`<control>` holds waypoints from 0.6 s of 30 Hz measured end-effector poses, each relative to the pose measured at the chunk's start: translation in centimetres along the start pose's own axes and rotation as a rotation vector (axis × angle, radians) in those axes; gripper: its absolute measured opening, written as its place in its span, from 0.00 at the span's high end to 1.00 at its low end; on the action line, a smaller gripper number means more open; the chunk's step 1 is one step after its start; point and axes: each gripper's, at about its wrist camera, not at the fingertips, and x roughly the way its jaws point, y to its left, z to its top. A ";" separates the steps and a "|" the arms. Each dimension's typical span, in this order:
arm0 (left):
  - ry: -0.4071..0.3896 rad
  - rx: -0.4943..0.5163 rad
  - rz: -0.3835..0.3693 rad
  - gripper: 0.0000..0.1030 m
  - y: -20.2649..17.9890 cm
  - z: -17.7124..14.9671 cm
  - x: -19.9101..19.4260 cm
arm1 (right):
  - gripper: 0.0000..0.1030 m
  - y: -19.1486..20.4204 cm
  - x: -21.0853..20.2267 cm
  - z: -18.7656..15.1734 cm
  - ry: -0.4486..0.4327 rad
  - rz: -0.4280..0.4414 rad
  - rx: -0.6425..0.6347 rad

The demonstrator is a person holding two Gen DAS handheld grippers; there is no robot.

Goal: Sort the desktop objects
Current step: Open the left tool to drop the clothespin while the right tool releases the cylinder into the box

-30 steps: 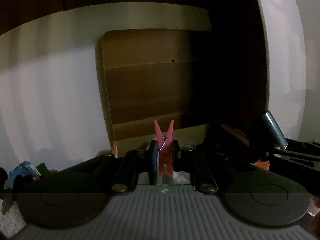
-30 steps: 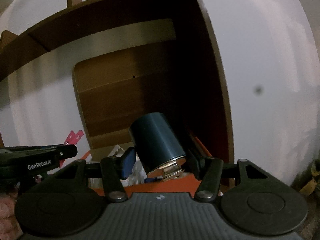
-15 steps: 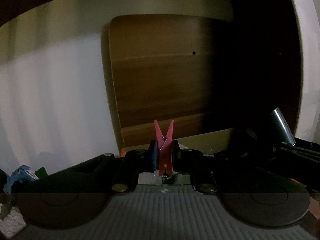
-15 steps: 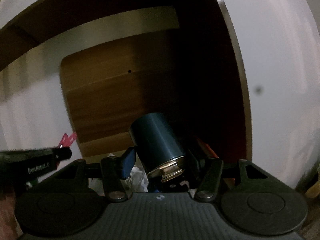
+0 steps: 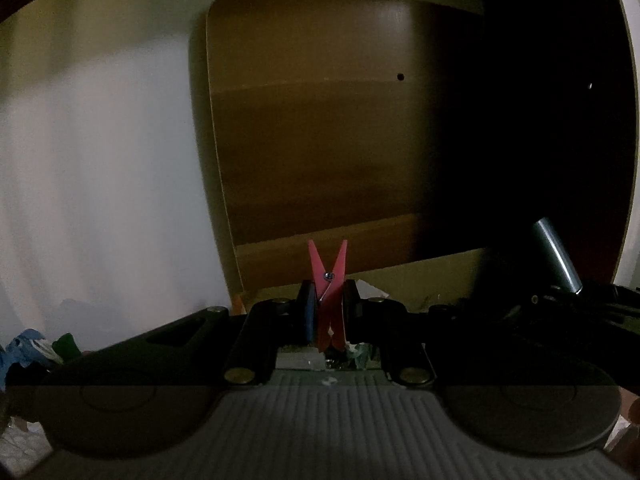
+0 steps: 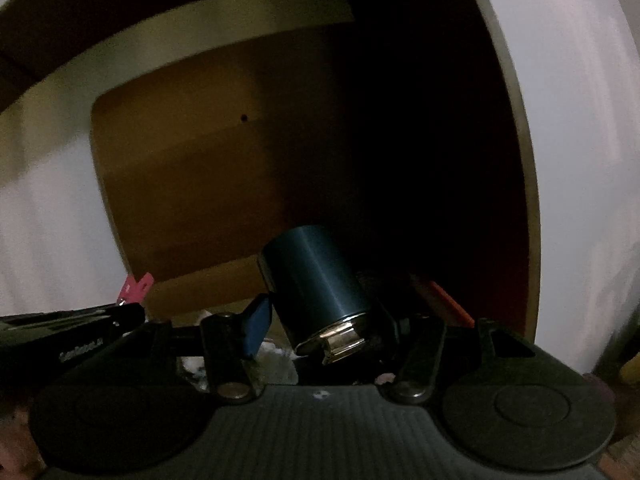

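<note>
red clothespin [image 5: 328, 300] sits clamped in left gripper [image 5: 327, 312].

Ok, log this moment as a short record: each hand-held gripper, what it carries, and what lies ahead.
left hand-held gripper: shut on red clothespin, legs pointing up
right hand-held gripper: shut on dark teal cylinder, tilted, metal end toward the camera
ahead: wooden shelf compartment, right side in deep shadow
below the grippers: orange bin edge; contents too dark to tell
</note>
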 end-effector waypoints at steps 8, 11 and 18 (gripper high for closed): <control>0.020 -0.007 0.008 0.85 0.2 -0.1 0.8 | 0.47 0.0 0.6 -0.6 0.014 -0.005 0.005; 0.042 -0.011 0.006 0.84 0.3 -0.3 1.1 | 0.47 0.1 1.0 -0.4 0.026 -0.015 0.003; -0.015 0.002 0.047 0.10 0.4 -1.0 0.5 | 0.01 -0.2 0.8 -0.7 0.022 -0.062 0.030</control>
